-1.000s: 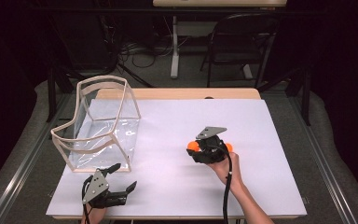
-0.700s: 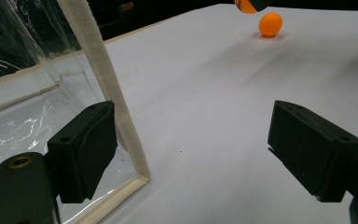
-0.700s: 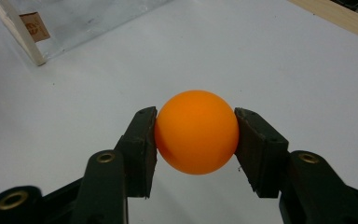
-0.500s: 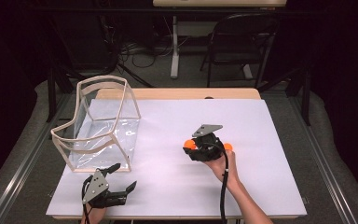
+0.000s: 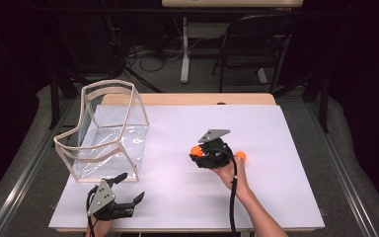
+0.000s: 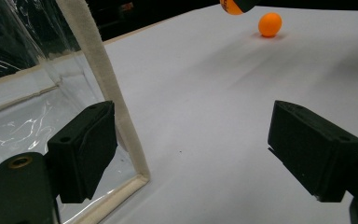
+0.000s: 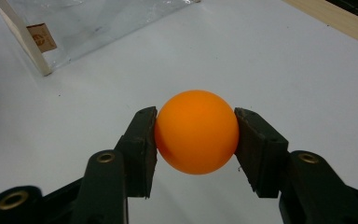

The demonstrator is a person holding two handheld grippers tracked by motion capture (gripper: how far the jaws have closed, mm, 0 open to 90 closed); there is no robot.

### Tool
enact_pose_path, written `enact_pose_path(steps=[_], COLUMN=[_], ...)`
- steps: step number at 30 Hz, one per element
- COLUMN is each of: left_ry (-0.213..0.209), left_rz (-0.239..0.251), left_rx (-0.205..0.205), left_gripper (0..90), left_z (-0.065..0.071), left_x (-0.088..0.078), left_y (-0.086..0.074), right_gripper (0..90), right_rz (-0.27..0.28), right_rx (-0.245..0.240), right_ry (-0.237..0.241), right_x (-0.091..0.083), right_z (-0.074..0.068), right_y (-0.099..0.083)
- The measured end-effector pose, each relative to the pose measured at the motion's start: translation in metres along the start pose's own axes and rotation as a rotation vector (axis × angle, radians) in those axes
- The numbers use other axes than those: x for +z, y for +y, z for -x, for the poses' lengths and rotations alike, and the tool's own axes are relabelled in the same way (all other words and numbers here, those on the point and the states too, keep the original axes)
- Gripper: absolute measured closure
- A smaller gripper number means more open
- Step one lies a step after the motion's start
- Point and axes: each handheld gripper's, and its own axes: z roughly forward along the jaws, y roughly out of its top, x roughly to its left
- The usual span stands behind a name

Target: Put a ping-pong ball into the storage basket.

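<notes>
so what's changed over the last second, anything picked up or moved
The right gripper, already shut on an orange ball, has edged slightly away from the person with it. Nothing was taken hold of or let go. The second orange ball on the white table, the clear bin and the open left gripper stayed as they were.

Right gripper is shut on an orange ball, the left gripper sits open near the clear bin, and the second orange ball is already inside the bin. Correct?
Not quite. The second orange ball lies on the white table beside the right gripper, not in the clear bin; the high view shows this. The rest holds: held ball, left gripper open.
</notes>
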Motion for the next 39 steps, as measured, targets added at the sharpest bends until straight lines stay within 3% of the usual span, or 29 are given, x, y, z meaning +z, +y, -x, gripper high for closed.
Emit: enact_pose_path(steps=[39], left_ry=[-0.001], left_rz=[0.000], left_rx=[0.000], left_gripper=[15.7], left_z=[0.000], left_x=[0.000], left_y=[0.000], right_gripper=[51.3], right_rz=[-0.009], right_rx=[-0.032], right_ry=[0.016], right_x=[0.022], right_z=[-0.003], right_y=[0.040])
